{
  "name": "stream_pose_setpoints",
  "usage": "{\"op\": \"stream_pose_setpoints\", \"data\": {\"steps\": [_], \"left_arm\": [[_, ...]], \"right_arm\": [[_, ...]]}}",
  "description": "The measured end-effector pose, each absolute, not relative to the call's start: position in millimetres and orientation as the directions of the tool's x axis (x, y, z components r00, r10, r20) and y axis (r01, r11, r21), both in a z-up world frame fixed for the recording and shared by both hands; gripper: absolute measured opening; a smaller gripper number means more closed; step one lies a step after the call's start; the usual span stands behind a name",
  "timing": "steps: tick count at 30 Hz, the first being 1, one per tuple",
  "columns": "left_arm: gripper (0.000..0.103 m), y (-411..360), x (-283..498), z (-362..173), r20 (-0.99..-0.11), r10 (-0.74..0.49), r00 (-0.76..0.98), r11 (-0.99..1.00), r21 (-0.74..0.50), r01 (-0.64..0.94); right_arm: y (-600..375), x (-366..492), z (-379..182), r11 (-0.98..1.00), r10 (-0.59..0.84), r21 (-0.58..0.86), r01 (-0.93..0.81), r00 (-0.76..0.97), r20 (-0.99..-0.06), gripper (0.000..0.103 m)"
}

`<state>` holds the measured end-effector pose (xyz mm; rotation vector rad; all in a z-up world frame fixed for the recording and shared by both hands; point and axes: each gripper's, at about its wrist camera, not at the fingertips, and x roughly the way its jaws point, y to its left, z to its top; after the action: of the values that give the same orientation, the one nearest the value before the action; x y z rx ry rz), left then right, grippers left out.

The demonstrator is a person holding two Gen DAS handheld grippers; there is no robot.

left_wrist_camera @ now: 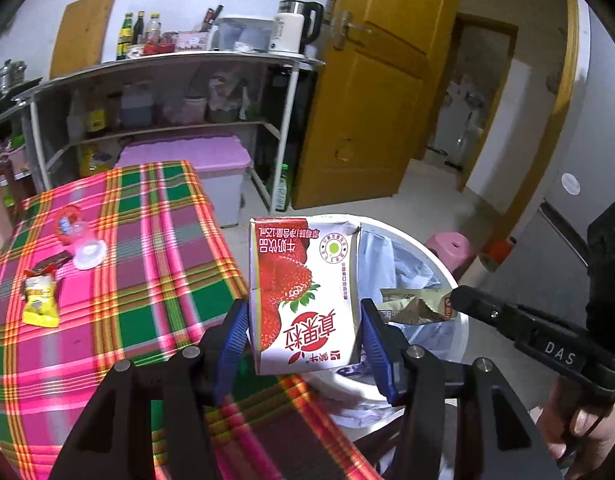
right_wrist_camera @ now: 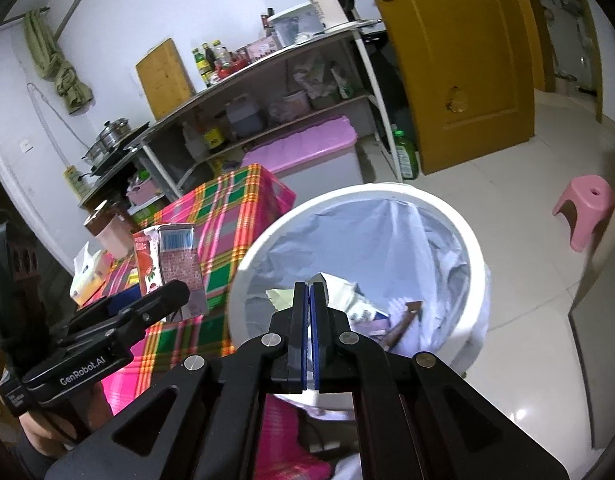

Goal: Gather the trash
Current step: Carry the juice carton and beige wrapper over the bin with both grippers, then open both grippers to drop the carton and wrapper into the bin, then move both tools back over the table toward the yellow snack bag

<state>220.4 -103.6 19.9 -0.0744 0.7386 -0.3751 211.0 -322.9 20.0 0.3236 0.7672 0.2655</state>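
A strawberry milk carton (left_wrist_camera: 303, 292), white and red with upside-down Chinese print and "125mL", is clamped between the left gripper (left_wrist_camera: 303, 320) pads, at ten o'clock of the lined white bin (right_wrist_camera: 467, 240). A crumpled wrapper (left_wrist_camera: 411, 306) is pinched in the right gripper (right_wrist_camera: 308, 300), marked "DAS", over that bin.

A metal shelf unit (left_wrist_camera: 167, 92) stands against the far wall, with dark bottles (left_wrist_camera: 137, 34) at the left of its top and a white electric kettle (left_wrist_camera: 293, 28) at the right end. A pink-lidded storage box (left_wrist_camera: 199, 160) sits on the floor below it. Right of the shelf is a yellow wooden door (left_wrist_camera: 371, 92). A pink stool (right_wrist_camera: 583, 208) stands on the tiled floor (right_wrist_camera: 507, 200).
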Motion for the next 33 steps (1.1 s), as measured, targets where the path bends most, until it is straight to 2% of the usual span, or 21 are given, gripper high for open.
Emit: {"op": "stream_pose_setpoints", "data": {"steps": [17, 20, 22, 23, 33], "left_arm": [[0.056, -142, 241, 2, -0.685, -0.389, 0.616, 0.912, -0.189, 0.365], [0.056, -141, 241, 2, -0.685, -0.388, 0.617, 0.912, -0.187, 0.365], [0.056, -140, 241, 3, -0.684, -0.389, 0.617, 0.912, -0.192, 0.362], [0.056, -139, 241, 3, -0.683, -0.39, 0.617, 0.912, -0.196, 0.36], [0.056, -117, 226, 10, -0.662, -0.398, 0.635, 0.915, -0.234, 0.329]], "right_arm": [[-347, 222, -7, 0.912, 0.339, 0.407, -0.046, 0.641, -0.688, 0.002], [-348, 223, -7, 0.914, 0.335, 0.404, -0.042, 0.642, -0.69, 0.011], [-349, 223, -6, 0.913, 0.336, 0.407, -0.044, 0.646, -0.685, 0.022], [-348, 222, -5, 0.913, 0.336, 0.406, -0.046, 0.649, -0.683, 0.023], [-333, 213, 8, 0.923, 0.34, 0.371, -0.098, 0.661, -0.669, 0.024]]}}
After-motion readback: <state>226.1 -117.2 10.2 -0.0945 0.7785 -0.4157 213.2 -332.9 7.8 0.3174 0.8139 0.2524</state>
